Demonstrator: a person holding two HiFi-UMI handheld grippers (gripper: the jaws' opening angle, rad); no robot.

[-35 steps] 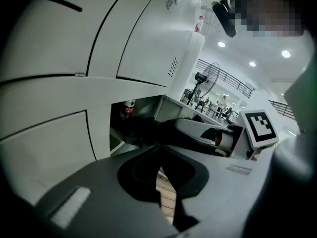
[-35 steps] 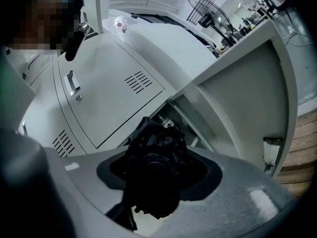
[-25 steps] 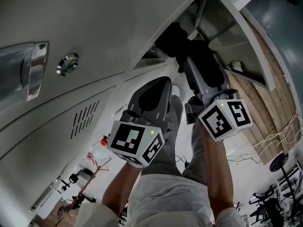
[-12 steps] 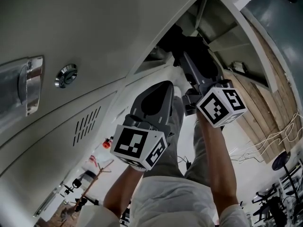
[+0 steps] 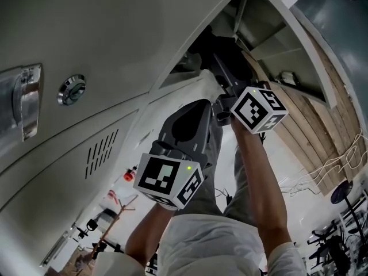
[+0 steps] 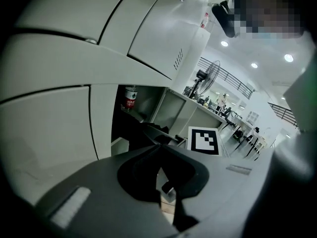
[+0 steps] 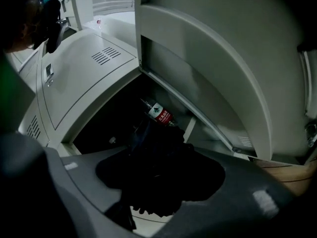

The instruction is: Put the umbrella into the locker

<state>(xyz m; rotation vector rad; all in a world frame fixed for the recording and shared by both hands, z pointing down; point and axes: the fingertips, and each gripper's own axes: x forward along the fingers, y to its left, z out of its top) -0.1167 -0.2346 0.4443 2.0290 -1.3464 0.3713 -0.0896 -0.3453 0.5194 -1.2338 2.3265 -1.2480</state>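
Observation:
A black folded umbrella (image 7: 157,168) fills the gap between my right gripper's (image 7: 159,182) jaws, which are opening slightly while its dark fabric still sits against them. In the head view the right gripper (image 5: 223,73) reaches into the dark locker opening (image 5: 201,42), with the umbrella (image 5: 221,53) inside it. The locker compartment (image 7: 104,120) is dark, and a water bottle with a red label (image 7: 159,114) lies at its back. My left gripper (image 5: 198,107) hangs just below and left of the right one, shut and holding nothing. The left gripper view shows its jaws (image 6: 161,155) together.
White locker doors surround the opening: one with a round lock (image 5: 71,89) and a metal handle (image 5: 26,99), another with vent slots (image 7: 102,57). The same bottle (image 6: 130,97) shows in the left gripper view. A wooden panel (image 5: 305,119) stands at the right.
My right gripper has pushed further into the locker opening with the umbrella, its marker cube moving up the head view. The left gripper has stayed almost where it was.

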